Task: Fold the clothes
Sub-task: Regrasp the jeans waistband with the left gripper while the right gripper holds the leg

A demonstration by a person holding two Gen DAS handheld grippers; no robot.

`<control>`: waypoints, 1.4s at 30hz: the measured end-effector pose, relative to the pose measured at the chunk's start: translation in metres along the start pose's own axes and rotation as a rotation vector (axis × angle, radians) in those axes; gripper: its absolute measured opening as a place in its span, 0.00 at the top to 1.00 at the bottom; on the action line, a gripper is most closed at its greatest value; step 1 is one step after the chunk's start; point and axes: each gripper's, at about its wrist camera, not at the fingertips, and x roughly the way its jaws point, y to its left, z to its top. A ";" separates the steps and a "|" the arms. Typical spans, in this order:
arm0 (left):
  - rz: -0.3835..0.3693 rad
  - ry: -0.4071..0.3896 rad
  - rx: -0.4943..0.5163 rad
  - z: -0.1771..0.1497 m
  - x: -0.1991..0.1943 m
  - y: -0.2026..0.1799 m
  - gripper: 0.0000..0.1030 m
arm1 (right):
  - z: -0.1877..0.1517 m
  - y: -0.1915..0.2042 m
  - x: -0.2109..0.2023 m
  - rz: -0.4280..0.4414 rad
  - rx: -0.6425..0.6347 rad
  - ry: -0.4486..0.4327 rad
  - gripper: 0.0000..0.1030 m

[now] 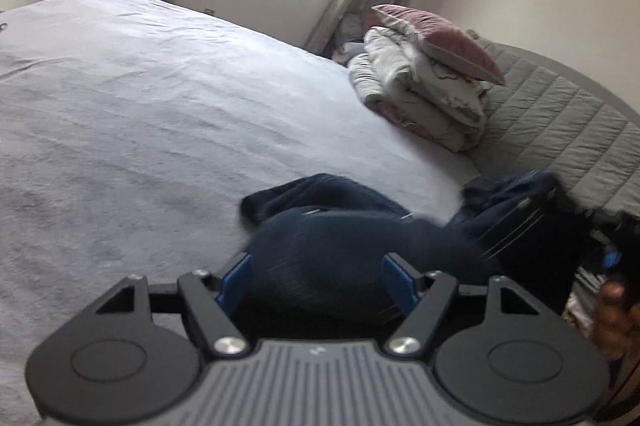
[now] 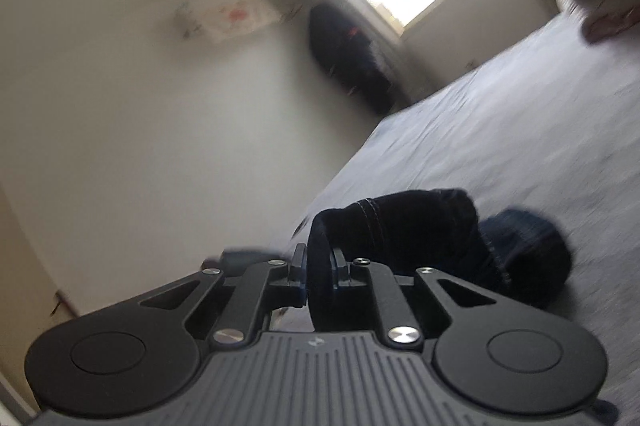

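Grey sheeting covers the bed, which fills most of the left wrist view, with a stack of folded bedding and a pink pillow at two o'clock against the quilted headboard. Dark navy trousers lie bunched on the bed at five o'clock. Over them the left gripper has its jaws spread wide around the cloth without pinching it, while the right gripper is clamped on a fold of the trousers.
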 end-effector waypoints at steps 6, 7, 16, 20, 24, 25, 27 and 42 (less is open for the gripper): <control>-0.098 -0.019 0.026 0.006 -0.003 -0.025 0.29 | -0.023 0.018 0.033 0.049 -0.061 0.161 0.88; -0.112 -0.025 0.024 0.007 -0.004 -0.027 0.29 | -0.026 0.021 0.037 0.058 -0.071 0.180 0.88; -0.179 -0.021 0.053 0.006 -0.013 -0.038 0.29 | -0.057 0.044 0.067 0.140 -0.180 0.359 0.88; -0.204 0.037 0.096 0.001 -0.005 -0.044 0.28 | -0.072 0.052 0.082 0.180 -0.228 0.426 0.88; -0.175 0.092 0.142 -0.010 0.005 -0.050 0.30 | -0.083 0.062 0.088 0.216 -0.271 0.486 0.88; -0.161 0.101 0.158 -0.014 0.007 -0.051 0.36 | -0.086 0.064 0.090 0.220 -0.283 0.498 0.88; -0.131 0.108 0.184 -0.019 0.008 -0.052 0.64 | -0.090 0.068 0.092 0.224 -0.300 0.517 0.87; 0.108 -0.022 0.147 -0.033 -0.037 -0.024 0.78 | -0.020 0.008 0.047 0.081 -0.191 0.333 0.48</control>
